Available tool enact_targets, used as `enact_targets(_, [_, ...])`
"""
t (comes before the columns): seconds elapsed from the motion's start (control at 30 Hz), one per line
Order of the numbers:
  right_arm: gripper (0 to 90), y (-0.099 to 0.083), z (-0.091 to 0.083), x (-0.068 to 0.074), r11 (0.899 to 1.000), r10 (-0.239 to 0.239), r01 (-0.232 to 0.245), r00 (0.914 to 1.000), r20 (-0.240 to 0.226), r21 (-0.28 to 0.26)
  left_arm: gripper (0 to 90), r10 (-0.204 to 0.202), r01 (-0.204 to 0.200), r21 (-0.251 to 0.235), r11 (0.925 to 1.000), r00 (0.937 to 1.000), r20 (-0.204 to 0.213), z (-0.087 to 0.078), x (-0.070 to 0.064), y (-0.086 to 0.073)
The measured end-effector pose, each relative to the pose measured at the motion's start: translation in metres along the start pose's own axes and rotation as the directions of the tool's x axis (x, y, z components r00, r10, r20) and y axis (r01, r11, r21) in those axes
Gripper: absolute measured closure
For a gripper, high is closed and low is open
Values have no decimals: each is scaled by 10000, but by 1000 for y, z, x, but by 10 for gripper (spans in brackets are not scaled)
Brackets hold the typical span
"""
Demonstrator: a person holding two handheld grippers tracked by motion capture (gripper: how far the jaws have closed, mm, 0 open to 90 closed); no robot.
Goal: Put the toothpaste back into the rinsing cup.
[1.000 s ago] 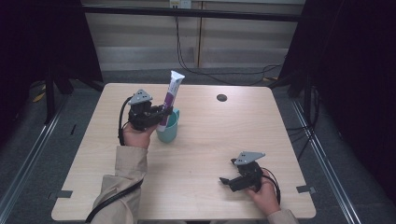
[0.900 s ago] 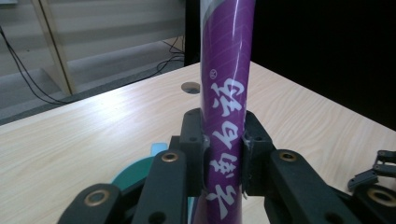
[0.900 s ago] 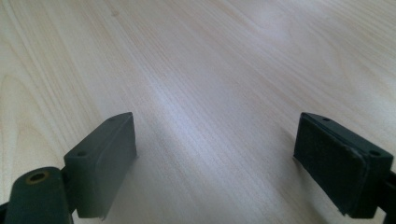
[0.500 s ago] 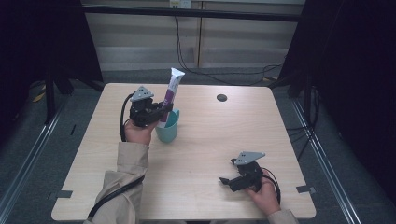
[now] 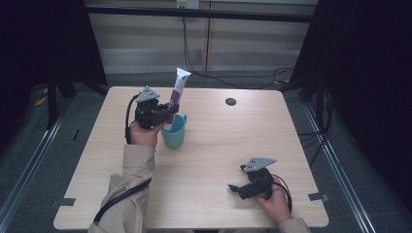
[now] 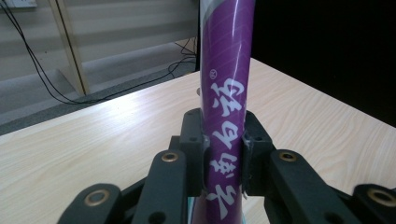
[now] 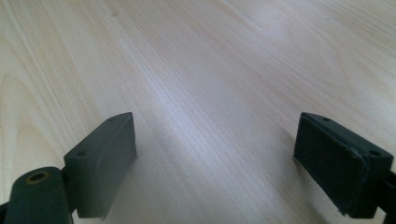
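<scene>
A purple and white toothpaste tube [image 5: 177, 94] stands upright with its lower end inside a teal cup [image 5: 174, 135] left of the table's middle. My left gripper [image 5: 171, 109] is shut on the tube just above the cup's rim. In the left gripper view the tube [image 6: 226, 93] runs straight up between the jaws of that gripper [image 6: 223, 154], white characters on its purple face. My right gripper [image 5: 234, 189] rests low near the table's front right, open, jaws pointing left. The right gripper view has its jaws [image 7: 215, 158] wide apart over bare wood.
The light wooden table [image 5: 218, 145] has a round black cable hole [image 5: 231, 102] at its far middle. Dark curtains flank both sides. Cables lie on the floor beyond the far edge. A black cable trails along the left sleeve [image 5: 124, 194].
The left gripper and the tube have edged slightly away from the person, the tube staying upright in the cup. The right gripper has stayed put.
</scene>
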State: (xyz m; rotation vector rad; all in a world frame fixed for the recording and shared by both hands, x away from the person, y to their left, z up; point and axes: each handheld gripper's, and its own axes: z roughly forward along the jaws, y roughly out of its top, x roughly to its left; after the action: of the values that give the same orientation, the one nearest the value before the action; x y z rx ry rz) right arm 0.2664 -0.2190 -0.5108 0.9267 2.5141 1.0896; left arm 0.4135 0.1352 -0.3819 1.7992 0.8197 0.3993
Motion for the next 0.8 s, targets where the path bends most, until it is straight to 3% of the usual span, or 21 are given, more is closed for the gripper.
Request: enact_targets(0.8, [122, 0, 0, 0, 10000, 3, -3, 10000, 4, -1, 752, -114, 122, 239, 9996, 9995, -299, 17, 4, -9])
